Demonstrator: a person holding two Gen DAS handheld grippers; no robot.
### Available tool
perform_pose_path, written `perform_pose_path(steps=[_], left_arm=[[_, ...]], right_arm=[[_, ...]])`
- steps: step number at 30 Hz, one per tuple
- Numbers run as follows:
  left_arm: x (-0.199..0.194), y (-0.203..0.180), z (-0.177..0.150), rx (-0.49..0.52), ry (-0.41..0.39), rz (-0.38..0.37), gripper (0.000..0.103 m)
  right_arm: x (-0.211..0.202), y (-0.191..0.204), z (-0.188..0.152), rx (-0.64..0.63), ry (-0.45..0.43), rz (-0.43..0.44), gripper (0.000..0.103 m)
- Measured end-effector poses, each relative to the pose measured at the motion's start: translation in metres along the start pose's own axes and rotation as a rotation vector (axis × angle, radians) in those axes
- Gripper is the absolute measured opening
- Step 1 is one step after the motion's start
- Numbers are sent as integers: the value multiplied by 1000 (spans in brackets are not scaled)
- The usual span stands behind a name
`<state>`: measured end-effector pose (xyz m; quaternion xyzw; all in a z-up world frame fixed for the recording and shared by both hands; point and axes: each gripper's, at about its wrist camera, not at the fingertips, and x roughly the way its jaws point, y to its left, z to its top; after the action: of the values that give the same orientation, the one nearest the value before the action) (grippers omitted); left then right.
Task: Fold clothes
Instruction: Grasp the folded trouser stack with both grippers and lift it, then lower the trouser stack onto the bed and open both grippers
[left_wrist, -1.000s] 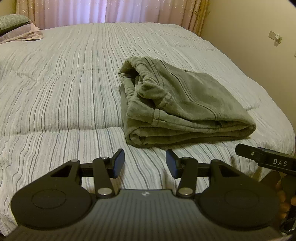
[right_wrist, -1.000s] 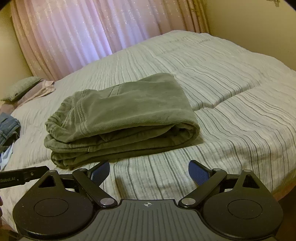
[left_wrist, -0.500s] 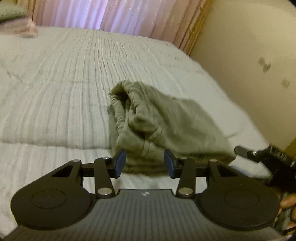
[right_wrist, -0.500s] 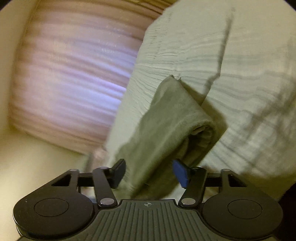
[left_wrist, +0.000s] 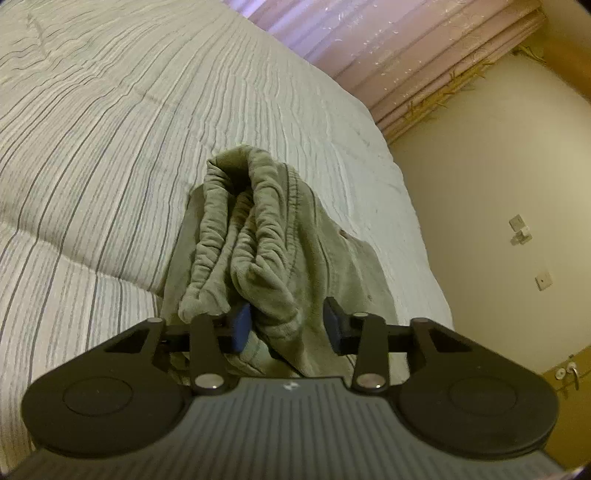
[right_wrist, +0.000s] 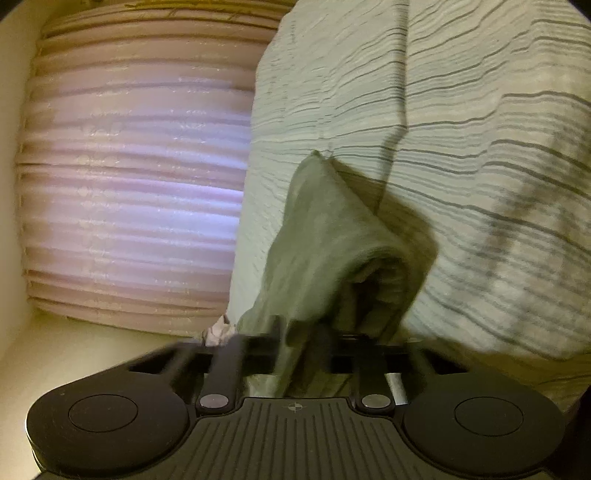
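Big bed (left_wrist: 155, 122) with a striped quilt fills the left, pinkish curtains (left_wrist: 399, 48) glowing upper right, cream wall (left_wrist: 491, 192) with switch plates (left_wrist: 543, 281) at right.

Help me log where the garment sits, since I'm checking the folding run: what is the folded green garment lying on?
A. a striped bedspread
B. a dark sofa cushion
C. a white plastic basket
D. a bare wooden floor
A: in the left wrist view the green garment rests on the pale striped bedspread, which runs back to the pink curtain.
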<state>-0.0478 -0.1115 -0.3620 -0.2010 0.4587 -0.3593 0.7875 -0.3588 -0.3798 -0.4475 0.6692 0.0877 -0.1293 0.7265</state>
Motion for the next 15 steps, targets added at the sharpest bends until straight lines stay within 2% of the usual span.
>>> perform_pose_path(steps=[5,7,10,12,14,15], left_arm=[[-22,-3,-9,104,-94,-27,16],[-22,-3,-18,161,-100,-8,16],[-14,6,-32,194,-99,39,16],[-13,4,-33,199,-97,50,18],[-14,-6,-28,248,-81,63,22],[-15,-7,-24,254,-67,60,23]], right_arm=[[0,14,-16,-174,-47,-132,6],[6,16,-22,-219,-37,-197,6],[6,35,-30,-407,-13,-260,9],[1,46,-30,-460,10,-266,45],[-9,53,-32,-494,0,-272,65],[-15,56,-33,-527,-17,-286,65]])
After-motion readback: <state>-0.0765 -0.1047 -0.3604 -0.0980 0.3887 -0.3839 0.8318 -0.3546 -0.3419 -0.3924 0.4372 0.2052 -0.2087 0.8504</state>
